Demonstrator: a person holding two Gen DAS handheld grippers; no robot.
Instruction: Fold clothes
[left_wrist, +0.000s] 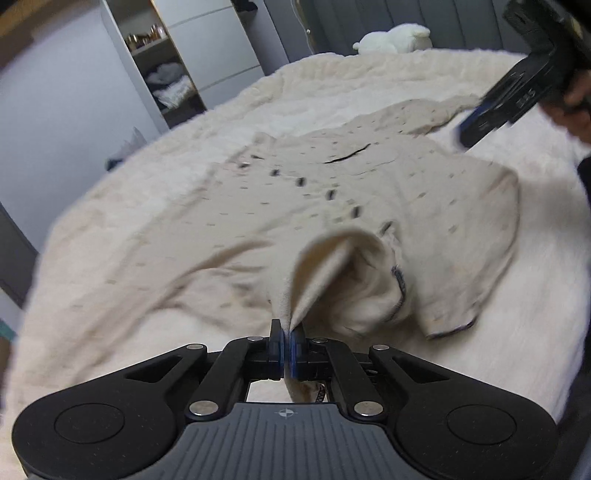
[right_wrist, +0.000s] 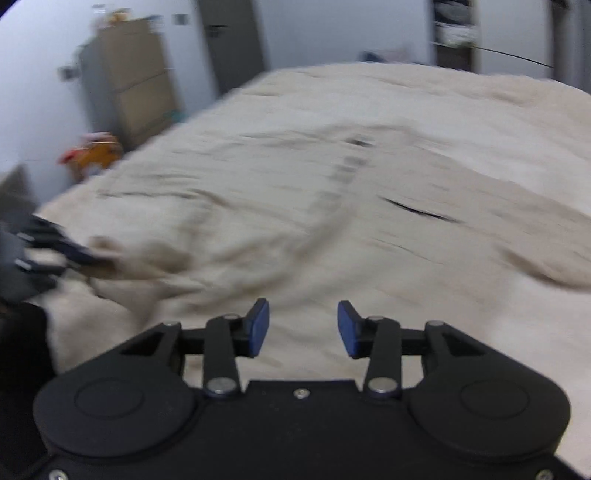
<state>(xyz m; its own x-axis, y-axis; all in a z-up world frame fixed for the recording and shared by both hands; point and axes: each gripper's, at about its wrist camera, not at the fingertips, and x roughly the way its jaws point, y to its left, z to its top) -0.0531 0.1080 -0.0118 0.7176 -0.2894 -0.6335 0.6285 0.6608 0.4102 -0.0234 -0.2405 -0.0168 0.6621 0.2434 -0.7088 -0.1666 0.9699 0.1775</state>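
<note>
A beige knit cardigan (left_wrist: 332, 192) with dark buttons and small dashes lies spread on a cream bed blanket (left_wrist: 461, 350). My left gripper (left_wrist: 287, 328) is shut on a lifted edge of the cardigan near its collar, and the cloth rises in a fold above the jaws. My right gripper (right_wrist: 303, 325) is open and empty, just above the blanket in front of the cardigan (right_wrist: 332, 206). The right gripper also shows in the left wrist view (left_wrist: 480, 122), near a far sleeve. The left gripper shows blurred at the left of the right wrist view (right_wrist: 74, 254).
A white plush toy (left_wrist: 395, 37) lies at the head of the bed. An open shelf with folded clothes (left_wrist: 166, 85) stands to the left. Cardboard boxes (right_wrist: 136, 81) and an orange toy (right_wrist: 96, 151) stand beyond the bed.
</note>
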